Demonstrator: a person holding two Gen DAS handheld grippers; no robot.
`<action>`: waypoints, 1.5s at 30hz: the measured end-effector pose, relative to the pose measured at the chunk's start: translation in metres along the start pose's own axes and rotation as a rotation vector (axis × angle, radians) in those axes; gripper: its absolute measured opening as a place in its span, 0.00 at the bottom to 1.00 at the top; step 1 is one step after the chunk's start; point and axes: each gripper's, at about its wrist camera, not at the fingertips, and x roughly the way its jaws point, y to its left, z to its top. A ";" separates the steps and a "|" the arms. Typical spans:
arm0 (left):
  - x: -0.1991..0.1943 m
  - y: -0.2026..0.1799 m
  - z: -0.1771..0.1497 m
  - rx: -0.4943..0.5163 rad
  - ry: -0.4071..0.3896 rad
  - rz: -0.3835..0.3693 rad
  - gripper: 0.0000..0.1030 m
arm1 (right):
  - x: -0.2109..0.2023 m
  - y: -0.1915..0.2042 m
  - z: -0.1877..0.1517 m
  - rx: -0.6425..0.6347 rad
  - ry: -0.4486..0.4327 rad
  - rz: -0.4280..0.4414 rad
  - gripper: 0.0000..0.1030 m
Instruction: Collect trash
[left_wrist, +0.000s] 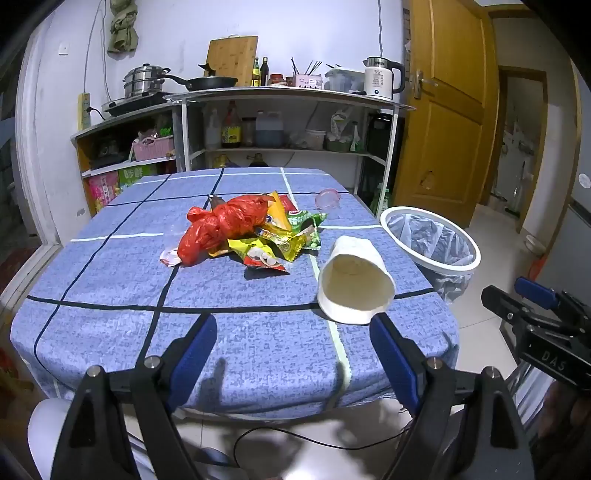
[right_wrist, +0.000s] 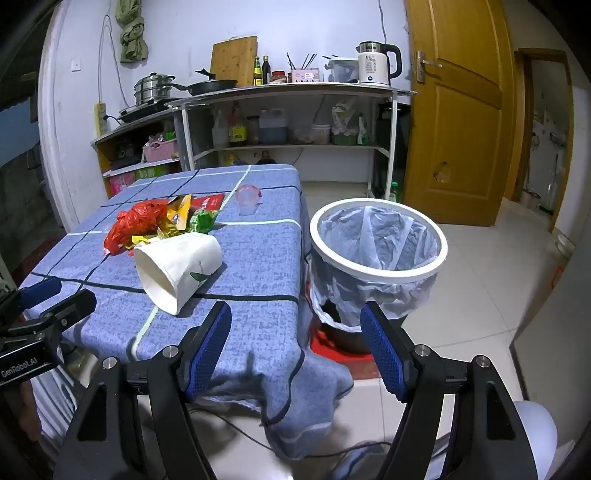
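Note:
A white paper cup (left_wrist: 354, 280) lies on its side on the blue checked tablecloth (left_wrist: 110, 295), mouth toward me; it also shows in the right wrist view (right_wrist: 177, 264). Behind it lies a pile of trash: a crumpled red plastic bag (left_wrist: 221, 225) and yellow and green snack wrappers (left_wrist: 280, 240). A clear plastic cup (left_wrist: 327, 198) lies at the far right. A white bin with a clear liner (right_wrist: 376, 254) stands beside the table. My left gripper (left_wrist: 293, 350) is open and empty, just short of the paper cup. My right gripper (right_wrist: 295, 343) is open and empty over the table's near corner.
Kitchen shelves (left_wrist: 288, 147) with bottles, pans and a kettle (left_wrist: 380, 77) stand behind the table. A wooden door (left_wrist: 443, 110) is at the right. A red stool (right_wrist: 332, 350) sits under the bin. A cable (left_wrist: 295, 435) runs on the tiled floor.

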 end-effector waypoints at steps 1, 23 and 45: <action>0.000 0.000 0.000 0.000 -0.001 0.001 0.84 | 0.000 0.000 0.000 0.004 0.011 0.002 0.71; -0.007 -0.003 0.001 0.015 -0.041 0.031 0.84 | 0.001 -0.001 -0.001 0.000 0.003 0.001 0.71; -0.007 -0.003 0.001 0.015 -0.044 0.029 0.84 | 0.001 0.000 -0.001 0.001 0.002 0.000 0.71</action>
